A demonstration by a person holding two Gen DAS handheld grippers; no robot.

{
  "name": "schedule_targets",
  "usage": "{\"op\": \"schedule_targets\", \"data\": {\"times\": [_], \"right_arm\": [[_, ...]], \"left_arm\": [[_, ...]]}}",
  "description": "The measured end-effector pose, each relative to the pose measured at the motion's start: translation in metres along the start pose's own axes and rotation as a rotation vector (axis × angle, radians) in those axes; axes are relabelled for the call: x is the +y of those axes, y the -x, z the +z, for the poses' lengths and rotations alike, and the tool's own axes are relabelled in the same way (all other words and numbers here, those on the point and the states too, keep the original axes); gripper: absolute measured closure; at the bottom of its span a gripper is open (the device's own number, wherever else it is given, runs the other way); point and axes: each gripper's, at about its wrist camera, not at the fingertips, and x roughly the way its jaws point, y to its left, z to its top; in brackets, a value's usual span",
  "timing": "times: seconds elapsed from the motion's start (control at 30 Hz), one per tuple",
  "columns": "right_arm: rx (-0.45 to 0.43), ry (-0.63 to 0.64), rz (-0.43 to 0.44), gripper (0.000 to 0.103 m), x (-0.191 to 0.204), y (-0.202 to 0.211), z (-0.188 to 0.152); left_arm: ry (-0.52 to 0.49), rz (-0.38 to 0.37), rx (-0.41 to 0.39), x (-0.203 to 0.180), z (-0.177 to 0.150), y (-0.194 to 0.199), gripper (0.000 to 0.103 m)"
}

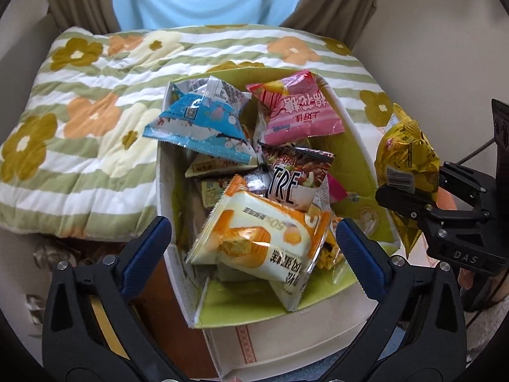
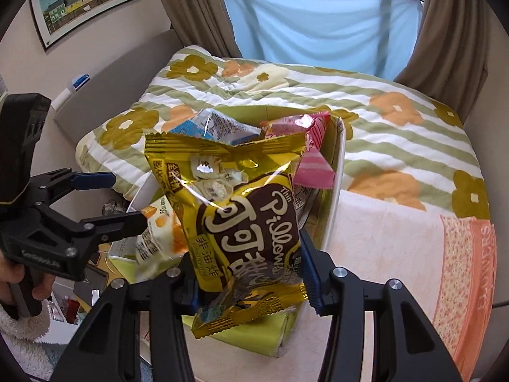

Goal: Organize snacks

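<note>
Floral quilt (image 1: 79, 121) under snack-filled box (image 1: 165, 191); left tool (image 1: 254, 242) apart, right tool (image 2: 251, 280) clamped on yellow packet (image 2: 235, 210)

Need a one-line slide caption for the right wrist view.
Right claw shut on gold snack bag, held above the open snack box on the floral quilt; left claw open alongside.

Yellow bag (image 2: 241, 219) hides most of the box (image 2: 337, 191); lower packets (image 1: 219, 187) buried, labels unreadable; picture (image 2: 86, 0) cropped by the frame.
</note>
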Motion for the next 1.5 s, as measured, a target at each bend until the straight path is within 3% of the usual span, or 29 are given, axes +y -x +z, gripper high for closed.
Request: {"op": "schedule_targets", "data": {"times": [0.4, 0.43, 0.53, 0.57, 0.87, 1.1, 1.23, 1.5], "right_arm": [[0.064, -0.078, 0.008, 0.055, 0.001, -0.015, 0.005], [0.069, -0.086, 0.007, 0.05, 0.003, -0.017, 0.004], [0.055, -0.115, -0.009, 0.012, 0.005, -0.015, 0.003], [0.043, -0.123, -0.017, 0.007, 0.005, -0.012, 0.002], [0.026, -0.184, -0.103, 0.006, 0.005, 0.002, -0.007], [-0.037, -0.191, -0.118, 0.006, 0.012, 0.031, -0.012], [-0.098, -0.186, -0.111, 0.006, 0.01, 0.065, -0.021], [-0.269, -0.141, -0.149, 0.006, 0.004, 0.172, -0.064]], "left_arm": [[0.065, 0.028, -0.027, -0.002, -0.025, 0.019, 0.001], [0.068, 0.032, -0.031, -0.001, -0.026, 0.02, 0.001], [0.063, 0.042, -0.043, 0.001, -0.028, 0.025, 0.001], [0.06, 0.046, -0.044, 0.002, -0.028, 0.026, 0.001], [0.037, 0.043, -0.055, 0.006, -0.031, 0.03, 0.001], [0.008, 0.069, -0.115, -0.016, -0.036, 0.058, 0.001], [0.0, 0.097, -0.196, -0.046, -0.049, 0.094, 0.001], [0.02, 0.145, -0.386, -0.117, -0.096, 0.169, 0.001]]}}
